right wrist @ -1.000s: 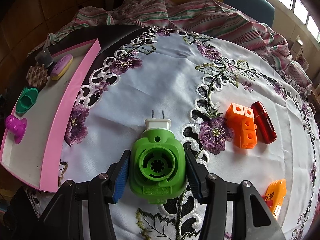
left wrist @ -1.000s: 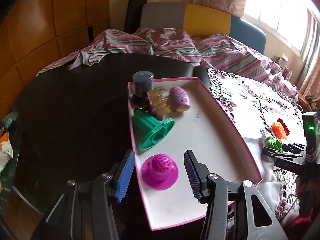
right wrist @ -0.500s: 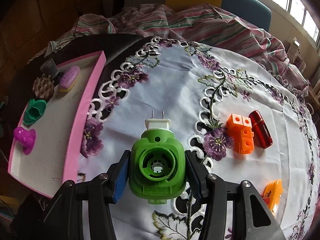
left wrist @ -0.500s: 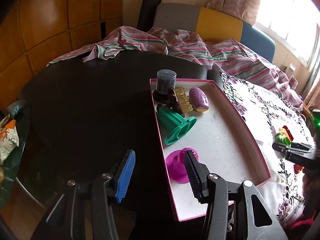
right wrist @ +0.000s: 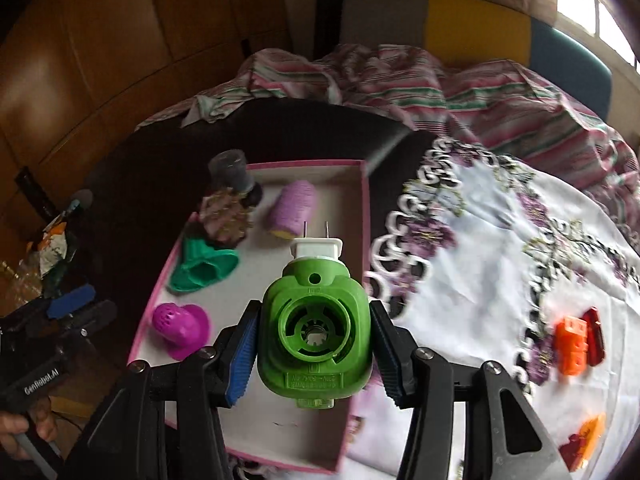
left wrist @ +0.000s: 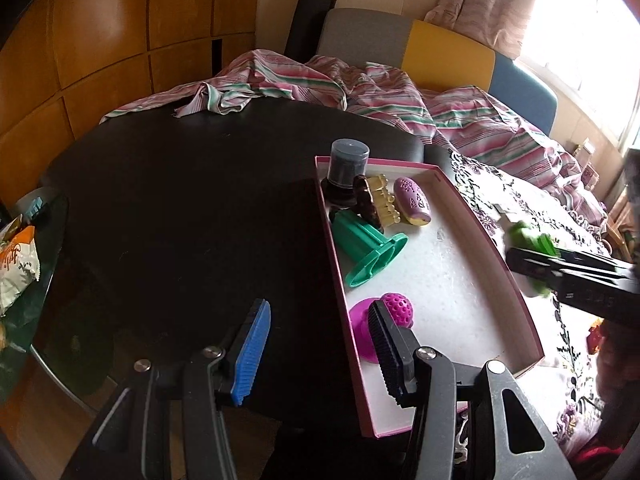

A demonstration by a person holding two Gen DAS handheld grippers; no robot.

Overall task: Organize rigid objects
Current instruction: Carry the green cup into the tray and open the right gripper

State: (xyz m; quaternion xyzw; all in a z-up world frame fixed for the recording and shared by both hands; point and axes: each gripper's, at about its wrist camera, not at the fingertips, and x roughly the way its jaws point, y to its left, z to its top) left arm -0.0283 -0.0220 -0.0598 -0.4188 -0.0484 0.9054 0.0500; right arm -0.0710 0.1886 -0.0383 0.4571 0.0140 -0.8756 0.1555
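The right gripper (right wrist: 314, 354) clamps the green plug-in unit (right wrist: 314, 336) above the pink tray (right wrist: 365, 216); the left gripper (left wrist: 320, 344) gapes empty at the tray's near edge. Released too far forward, the unit could topple the purple roller (right wrist: 294, 208) and teal funnel (right wrist: 202, 270) beyond.

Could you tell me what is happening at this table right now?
A person is sorting small hard items into a pink tray. The right gripper grips a green plug-in device over the tray. The left gripper is open and empty at the tray's left edge, near a magenta cup. An orange block and a red item lie on the embroidered cloth.
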